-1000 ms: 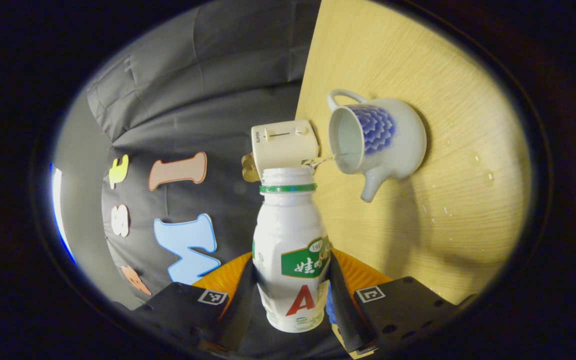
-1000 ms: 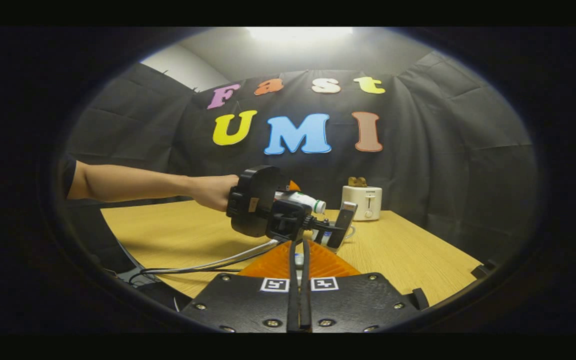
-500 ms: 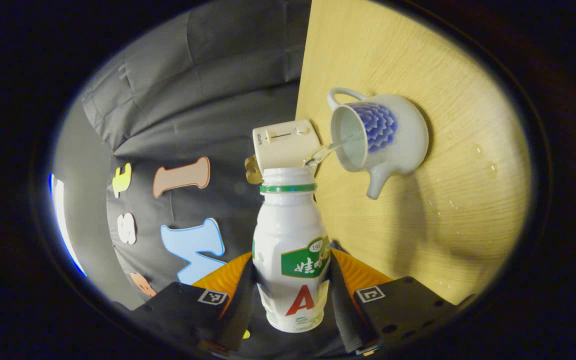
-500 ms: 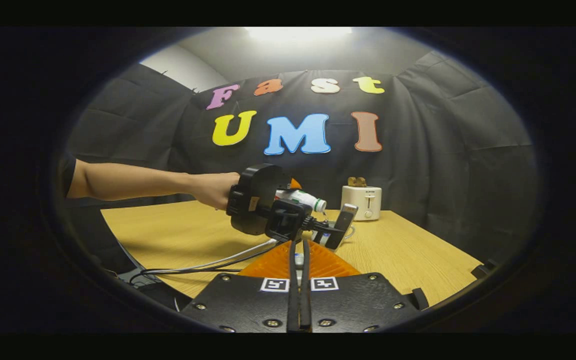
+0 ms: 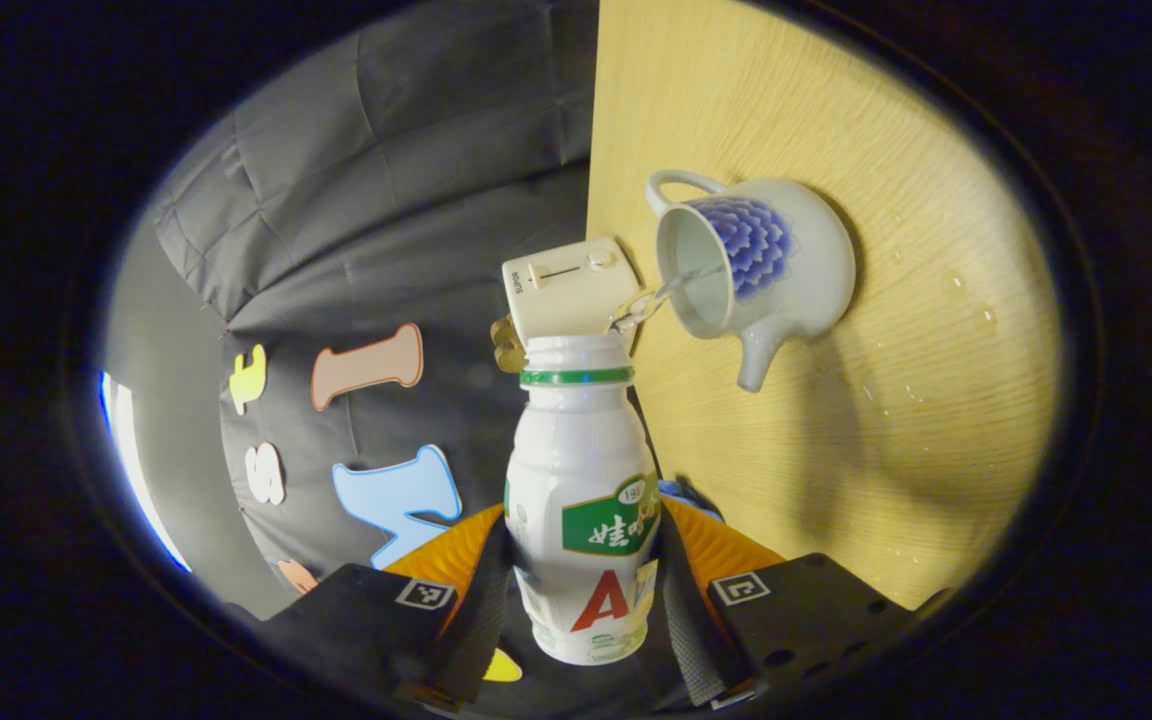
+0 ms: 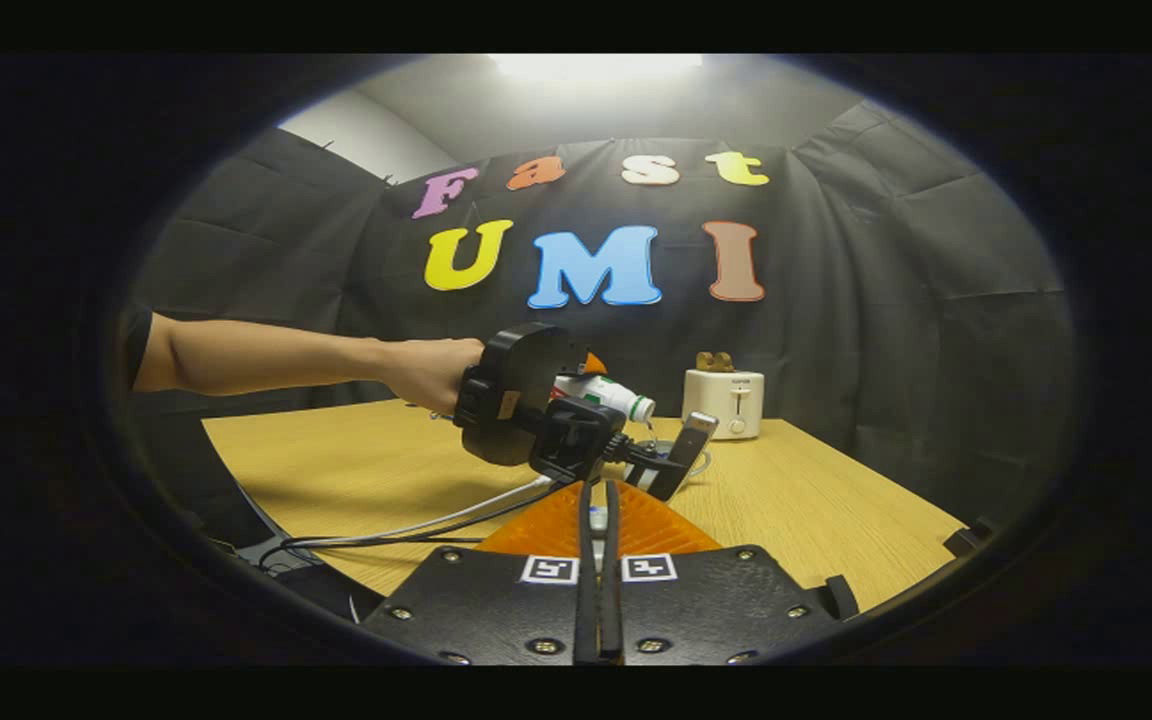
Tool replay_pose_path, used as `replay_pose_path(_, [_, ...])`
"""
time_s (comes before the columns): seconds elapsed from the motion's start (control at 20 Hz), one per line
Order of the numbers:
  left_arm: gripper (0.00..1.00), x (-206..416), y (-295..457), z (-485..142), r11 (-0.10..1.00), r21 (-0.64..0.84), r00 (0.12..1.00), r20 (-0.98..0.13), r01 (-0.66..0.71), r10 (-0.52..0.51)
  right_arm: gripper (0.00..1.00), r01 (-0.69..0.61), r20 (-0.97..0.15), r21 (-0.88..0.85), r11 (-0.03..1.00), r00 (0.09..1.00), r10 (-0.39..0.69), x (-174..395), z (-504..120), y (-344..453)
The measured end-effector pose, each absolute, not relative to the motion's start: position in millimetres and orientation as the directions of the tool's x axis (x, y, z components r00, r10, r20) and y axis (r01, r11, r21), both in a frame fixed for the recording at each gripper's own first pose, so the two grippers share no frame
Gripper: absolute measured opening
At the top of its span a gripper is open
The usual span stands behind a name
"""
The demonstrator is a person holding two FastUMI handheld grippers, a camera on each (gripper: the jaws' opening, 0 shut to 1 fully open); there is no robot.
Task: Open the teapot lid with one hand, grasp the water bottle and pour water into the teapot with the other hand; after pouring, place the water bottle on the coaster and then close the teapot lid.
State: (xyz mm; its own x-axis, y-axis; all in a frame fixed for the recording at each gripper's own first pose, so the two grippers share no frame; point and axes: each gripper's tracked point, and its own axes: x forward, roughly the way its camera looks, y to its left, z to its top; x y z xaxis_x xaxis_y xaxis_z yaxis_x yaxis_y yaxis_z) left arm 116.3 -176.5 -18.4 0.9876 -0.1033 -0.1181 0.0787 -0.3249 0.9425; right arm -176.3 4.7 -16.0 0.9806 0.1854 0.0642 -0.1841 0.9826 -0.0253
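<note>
Since a second ago the bottle [image 5: 584, 500] has been tipped a little further, and the teapot [image 5: 756, 265] has shifted slightly up and left in the left gripper view; a thin stream is now seen running from the bottle mouth into the open pot. The pouring step is judged to be in hand, with the lid already off. The bottle is pinched between both fingers of the left gripper [image 5: 584, 600], low on its body, and held nearly level above the bench [image 5: 886, 420]. In the right gripper view the left gripper [image 6: 626, 455] is seen carried by a hand [image 6: 431, 375] on an outstretched forearm, coming from the left and angled down toward the pot. The right gripper [image 6: 599, 560] is held back on the near side, its fingers pressed together on something thin, which cannot be made out. A toaster [image 6: 725, 402] stands at the far edge. Next, righting the bottle would be called for before it is carried to the coaster; a few drops already lie on the bench.
</note>
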Motion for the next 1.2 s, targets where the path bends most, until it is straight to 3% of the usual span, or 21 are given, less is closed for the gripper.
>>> replay_pose_path(0.05, [0.83, 116.3, -177.1, -19.0, -0.324, 0.943, 0.987, -0.12, 0.08, -0.105, 0.01, -0.183, 0.068, -0.024, 0.983, 0.981, 0.184, -177.4, -15.0, 4.2])
replay_pose_path(0.1, [0.78, 116.6, -176.6, -18.6, -0.324, 0.943, 0.987, -0.119, 0.079, -0.107, 0.01, -0.181, 0.071, -0.024, 0.983, 0.981, 0.182, -177.4, -13.8, 3.1])
replay_pose_path(0.35, [0.78, 115.5, -178.3, -17.2, -0.358, 0.931, 0.988, -0.115, 0.071, -0.102, 0.01, -0.183, 0.068, -0.023, 0.983, 0.981, 0.184, -177.3, -15.2, 3.6])
replay_pose_path(0.4, [0.83, 115.4, -179.3, -16.9, -0.362, 0.93, 0.988, -0.11, 0.065, -0.105, 0.01, -0.185, 0.067, -0.022, 0.983, 0.98, 0.186, -177.6, -14.7, 3.9])
replay_pose_path(0.45, [0.78, 115.9, -179.9, -17.9, -0.367, 0.928, 0.988, -0.111, 0.065, -0.106, 0.01, -0.187, 0.068, -0.023, 0.982, 0.98, 0.189, -178.2, -15.1, 4.9])
replay_pose_path(0.55, [0.83, 115.3, -181.4, -17.2, -0.374, 0.925, 0.988, -0.111, 0.064, -0.106, 0.01, -0.187, 0.071, -0.027, 0.982, 0.98, 0.188, -178.4, -14.3, 5.2])
replay_pose_path(0.6, [0.78, 114.9, -181.5, -16.7, -0.382, 0.922, 0.988, -0.111, 0.063, -0.105, 0.01, -0.187, 0.071, -0.028, 0.982, 0.98, 0.188, -178.1, -13.8, 4.9])
replay_pose_path(0.7, [0.78, 114.8, -183.3, -13.1, -0.409, 0.912, 0.99, -0.088, 0.036, -0.109, 0.01, -0.188, 0.067, -0.026, 0.982, 0.98, 0.189, -177.5, -15.5, 5.3])
replay_pose_path(0.75, [0.83, 114.6, -183.5, -12.4, -0.423, 0.906, 0.991, -0.081, 0.027, -0.11, 0.01, -0.189, 0.066, -0.026, 0.982, 0.98, 0.19, -177.6, -15.5, 4.9])
replay_pose_path(0.85, [0.78, 115.5, -184.8, -10.0, -0.445, 0.895, 0.991, -0.072, 0.013, -0.115, 0.01, -0.189, 0.063, -0.026, 0.982, 0.98, 0.19, -177.6, -15.9, 4.7])
replay_pose_path(0.9, [0.83, 115.7, -185.4, -8.9, -0.452, 0.892, 0.991, -0.068, 0.008, -0.115, 0.01, -0.192, 0.064, -0.024, 0.981, 0.979, 0.193, -178.2, -15.2, 5.4])
replay_pose_path(0.95, [0.78, 115.3, -186.3, -8.2, -0.455, 0.89, 0.991, -0.064, 0.004, -0.118, 0.01, -0.193, 0.066, -0.023, 0.981, 0.979, 0.194, -178.3, -15.4, 5.7])
replay_pose_path(1.1, [0.78, 115.9, -187.7, -5.4, -0.466, 0.885, 0.991, -0.056, -0.009, -0.124, 0.01, -0.198, 0.062, -0.031, 0.98, 0.978, 0.199, -178.5, -15.8, 8.0])
replay_pose_path(1.15, [0.74, 115.9, -188.3, -4.7, -0.471, 0.882, 0.991, -0.05, -0.016, -0.126, 0.01, -0.197, 0.062, -0.033, 0.98, 0.978, 0.199, -178.2, -15.9, 7.9])
replay_pose_path(1.2, [0.78, 116.6, -187.8, -4.7, -0.474, 0.88, 0.991, -0.052, -0.014, -0.126, 0.01, -0.195, 0.064, -0.034, 0.98, 0.978, 0.197, -178.5, -15.5, 7.1])
